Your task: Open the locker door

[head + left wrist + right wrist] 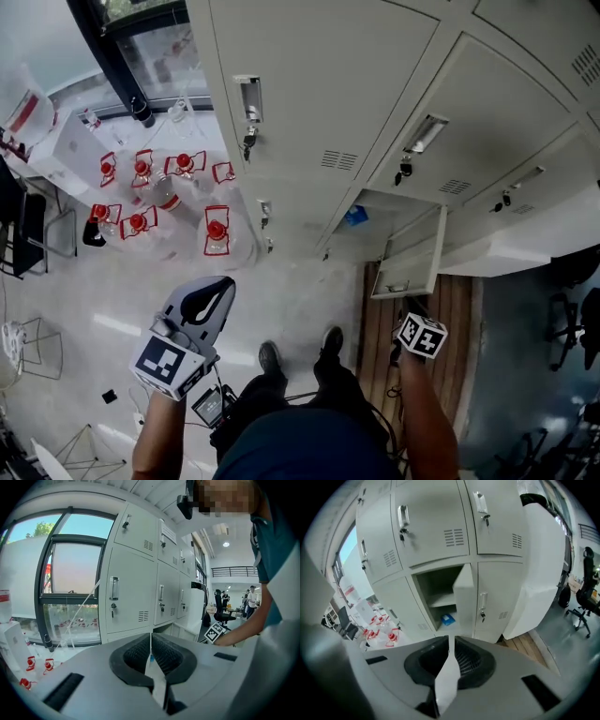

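Jaws on the right gripper (450, 640) met with nothing between them; the locker door (464, 599) hung open ahead of them, well apart. Left gripper (151, 638) jaws were closed too.

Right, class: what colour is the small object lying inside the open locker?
The small object is blue, clearest in the right gripper view.

Clear bottles (217, 231) w/ red caps stand grouped on floor (300, 300) (some in red frames) below window (75, 573). Wood planks (461, 314) at right; black office chair (587, 599) nearby.
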Tool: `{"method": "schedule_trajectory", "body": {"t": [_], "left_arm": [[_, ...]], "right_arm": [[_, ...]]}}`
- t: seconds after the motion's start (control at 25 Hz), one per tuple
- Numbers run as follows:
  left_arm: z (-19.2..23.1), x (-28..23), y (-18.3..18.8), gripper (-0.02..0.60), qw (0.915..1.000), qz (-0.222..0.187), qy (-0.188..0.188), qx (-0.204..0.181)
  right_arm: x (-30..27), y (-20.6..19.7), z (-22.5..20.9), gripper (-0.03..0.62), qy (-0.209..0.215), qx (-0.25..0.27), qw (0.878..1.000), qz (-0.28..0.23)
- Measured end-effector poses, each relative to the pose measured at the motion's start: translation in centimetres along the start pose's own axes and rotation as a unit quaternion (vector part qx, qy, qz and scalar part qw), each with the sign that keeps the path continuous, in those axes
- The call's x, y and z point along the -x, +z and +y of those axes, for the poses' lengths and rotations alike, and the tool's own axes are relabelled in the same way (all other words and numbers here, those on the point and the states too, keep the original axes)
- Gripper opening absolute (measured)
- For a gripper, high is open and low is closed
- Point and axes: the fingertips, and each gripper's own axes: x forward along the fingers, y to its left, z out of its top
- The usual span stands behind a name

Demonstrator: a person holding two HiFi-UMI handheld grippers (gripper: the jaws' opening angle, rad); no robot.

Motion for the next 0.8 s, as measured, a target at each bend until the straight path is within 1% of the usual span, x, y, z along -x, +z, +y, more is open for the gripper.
{"method": "schedule_trajectory", "body": {"t": [0.04, 0.16, 0.28, 0.4, 0.52, 0.68, 0.8], "left_arm": [[0.0, 0.4, 0.3, 0.025, 1.0, 0.002, 0.001, -0.001], [-0.4, 1.3, 1.6, 0.025, 0.9998, -0.013, -0.009, -0.009], [-1.1, 2.0, 2.7, 0.025, 0.9996, -0.013, -0.02, -0.018], [-2.1, 2.3, 4.1, 0.025, 0.9985, -0.026, -0.039, -0.028], [-2.9, 2.7, 5.5, 0.025, 0.9971, -0.039, -0.054, -0.036], [-3.7, 3.2, 7.1, 0.025, 0.9951, -0.051, -0.069, -0.048], [-4.0, 3.7, 8.1, 0.025, 0.994, -0.057, -0.076, -0.055]], "right_arm": [[1.2, 0.9, 0.6, 0.061, 0.012, 0.0, 1.0, -0.014], [4.8, 4.2, 2.5, 0.057, 0.047, 0.01, 0.997, -0.059], [9.0, 8.2, 4.5, 0.051, 0.083, 0.022, 0.99, -0.115], [13.5, 12.1, 6.8, 0.048, 0.122, 0.041, 0.976, -0.173], [18.0, 15.4, 9.4, 0.044, 0.158, 0.067, 0.96, -0.222], [23.6, 18.3, 12.1, 0.036, 0.182, 0.109, 0.941, -0.265], [27.1, 19.8, 13.2, 0.035, 0.19, 0.133, 0.929, -0.288]]}}
